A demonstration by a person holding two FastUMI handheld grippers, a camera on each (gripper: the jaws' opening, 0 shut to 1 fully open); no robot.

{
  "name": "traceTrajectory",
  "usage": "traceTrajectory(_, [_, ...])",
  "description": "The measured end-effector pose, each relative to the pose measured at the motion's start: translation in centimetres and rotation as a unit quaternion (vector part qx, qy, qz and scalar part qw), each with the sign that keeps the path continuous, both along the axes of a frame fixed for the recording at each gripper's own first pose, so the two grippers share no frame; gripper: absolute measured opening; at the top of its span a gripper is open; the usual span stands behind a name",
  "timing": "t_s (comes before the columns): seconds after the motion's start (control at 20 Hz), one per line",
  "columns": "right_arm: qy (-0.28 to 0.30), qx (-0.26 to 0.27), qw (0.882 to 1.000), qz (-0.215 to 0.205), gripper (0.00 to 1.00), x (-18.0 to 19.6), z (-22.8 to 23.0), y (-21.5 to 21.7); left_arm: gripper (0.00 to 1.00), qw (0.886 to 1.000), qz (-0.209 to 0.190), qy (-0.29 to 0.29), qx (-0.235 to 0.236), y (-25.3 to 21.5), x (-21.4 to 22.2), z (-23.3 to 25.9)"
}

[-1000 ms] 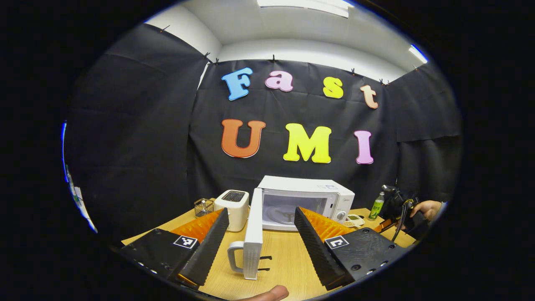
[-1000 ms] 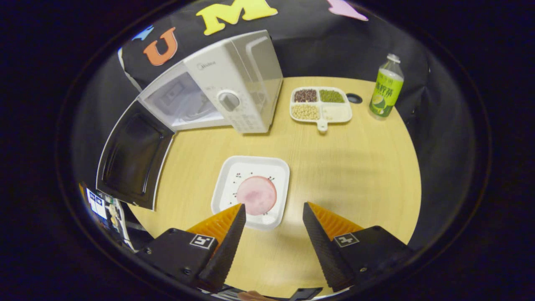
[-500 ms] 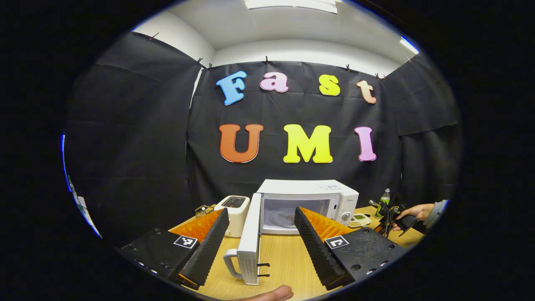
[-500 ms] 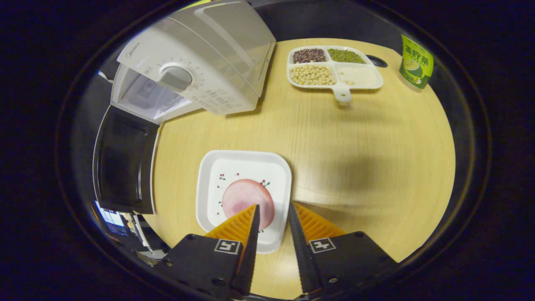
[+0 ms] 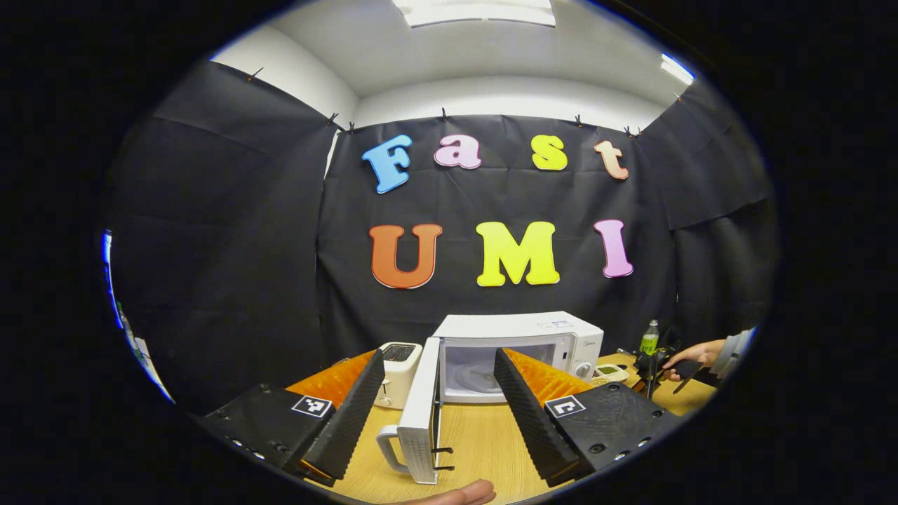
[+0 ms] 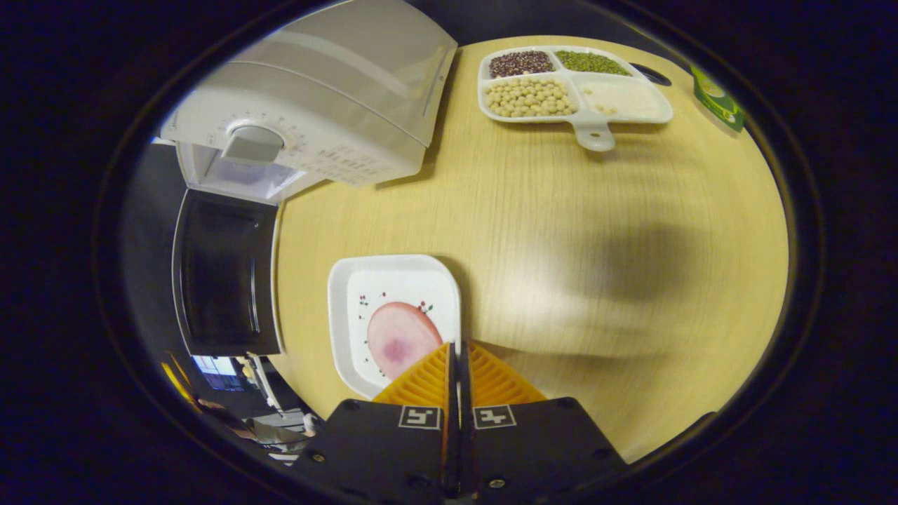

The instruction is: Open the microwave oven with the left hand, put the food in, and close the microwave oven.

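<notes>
Right tongs (image 6: 457, 365) pinched together on the near right rim of the plate (image 6: 351, 287), slice of food (image 6: 397, 338) on it; plate sits on the counter (image 6: 596, 231) in front of the microwave (image 6: 330, 112), just right of its open door (image 6: 224, 273). Left tongs (image 5: 431, 393) spread apart, empty, facing the door edge. Risks, as a guess: one-edge pinch lets the plate tilt, food slides; plate may clip the door. Left gripper view shows the cavity and toaster (image 5: 396, 368); right gripper view shows the grip and the bean tray (image 6: 572, 88).
</notes>
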State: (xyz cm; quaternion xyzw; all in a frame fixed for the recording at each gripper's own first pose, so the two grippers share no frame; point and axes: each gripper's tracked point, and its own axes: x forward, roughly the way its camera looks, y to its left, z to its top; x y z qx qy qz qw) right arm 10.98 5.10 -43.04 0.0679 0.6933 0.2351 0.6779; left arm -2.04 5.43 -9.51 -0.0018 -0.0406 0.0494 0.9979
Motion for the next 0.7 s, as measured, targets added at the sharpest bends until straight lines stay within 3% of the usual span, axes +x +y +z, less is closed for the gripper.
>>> traceTrajectory(0.05, [0.008, 0.013, 1.000, -0.013, 0.04, -0.4, 0.1, 0.1, 0.83, 1.000, -0.002, 0.004, 0.001, -0.1, 0.1, -0.3])
traceTrajectory(0.1, [0.014, 0.027, 0.999, -0.026, 0.04, -0.7, 0.1, 0.2, 0.83, 1.000, -0.005, 0.008, 0.000, 0.0, -0.1, -0.5])
traceTrajectory(0.15, [0.023, 0.034, 0.998, -0.039, 0.04, -1.2, 0.0, 0.3, 0.94, 1.000, -0.007, 0.009, -0.001, 0.1, -0.3, -0.5])
traceTrajectory(0.3, [0.037, 0.060, 0.995, -0.073, 0.00, -2.5, 0.9, 0.9, 0.94, 1.000, -0.007, 0.000, -0.003, 0.4, -1.0, -0.2])
traceTrajectory(0.35, [0.036, 0.067, 0.994, -0.080, 0.04, -3.0, 1.4, 1.2, 0.94, 1.000, -0.005, -0.001, -0.004, 0.7, -1.1, -0.4])
traceTrajectory(0.7, [-0.013, 0.098, 0.983, -0.152, 0.04, -4.6, 5.3, 5.4, 0.94, 1.000, -0.025, -0.007, -0.007, 1.6, -2.2, -1.0])
